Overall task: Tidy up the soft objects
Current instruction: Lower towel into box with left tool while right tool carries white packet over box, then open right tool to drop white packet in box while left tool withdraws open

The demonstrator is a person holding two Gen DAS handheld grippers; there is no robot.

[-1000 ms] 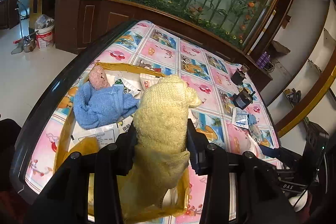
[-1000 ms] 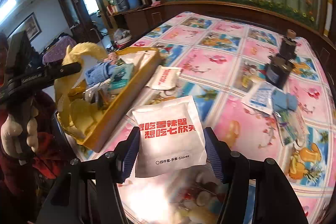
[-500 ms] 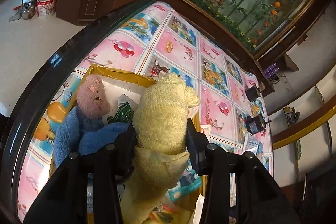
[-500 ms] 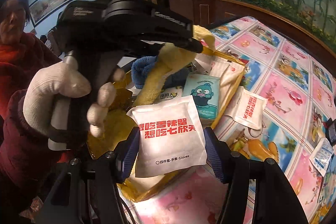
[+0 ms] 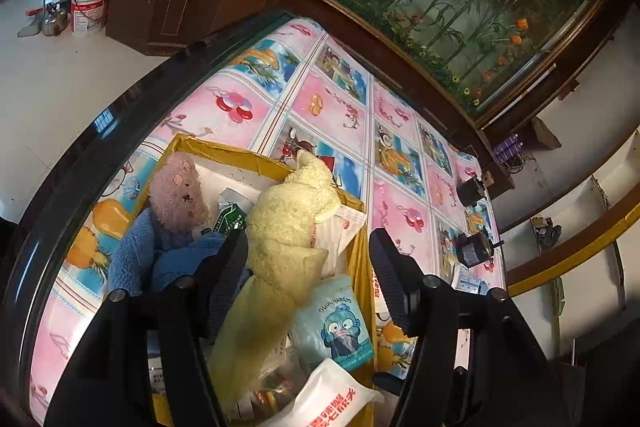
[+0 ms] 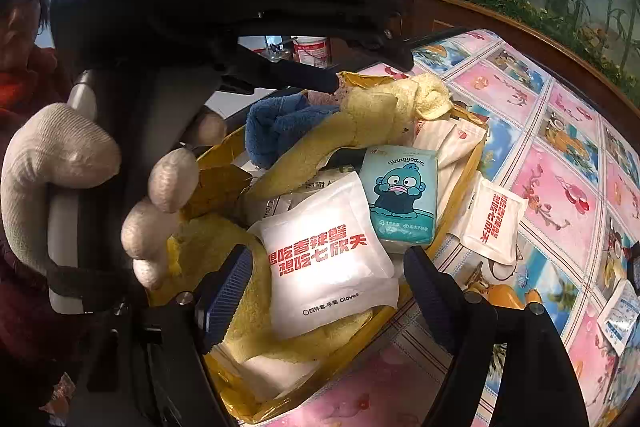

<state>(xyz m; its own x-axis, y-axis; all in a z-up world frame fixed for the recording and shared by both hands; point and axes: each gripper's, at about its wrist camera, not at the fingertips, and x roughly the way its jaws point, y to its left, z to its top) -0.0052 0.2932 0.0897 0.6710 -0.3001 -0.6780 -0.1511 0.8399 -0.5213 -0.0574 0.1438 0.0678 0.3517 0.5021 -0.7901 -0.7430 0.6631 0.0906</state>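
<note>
Yellow towel (image 5: pixel 288 227) lies draped across the contents of the yellow box (image 5: pixel 224 147), its knotted end resting toward the far rim and its tail trailing back under the left gripper (image 5: pixel 308 267). That gripper hangs over the box with its jaws spread wide; the towel touches the left pad's side but is not pinched between them. From the right wrist view the same towel (image 6: pixel 384 107) runs out from beneath the left gripper's black body, which a gloved hand (image 6: pixel 80 187) grasps by the handle.

The right gripper (image 6: pixel 328 291) is also spread apart, and the white glove packet (image 6: pixel 324 259) with red lettering sits between its fingers on top of the yellow cloth, touching neither pad as far as can be seen (the left pad is very close to the packet's edge).

Inside the box, a blue towel (image 5: pixel 160 255) is bunched at the left side with a pink plush bear (image 5: pixel 178 195) leaning against it. A teal cartoon tissue pack (image 6: pixel 400 199) lies just beyond the white packet. A second white packet (image 6: pixel 492 223) rests on the desk (image 6: pixel 560 187) just outside the box's right wall, on the pink and blue patterned cover.
</note>
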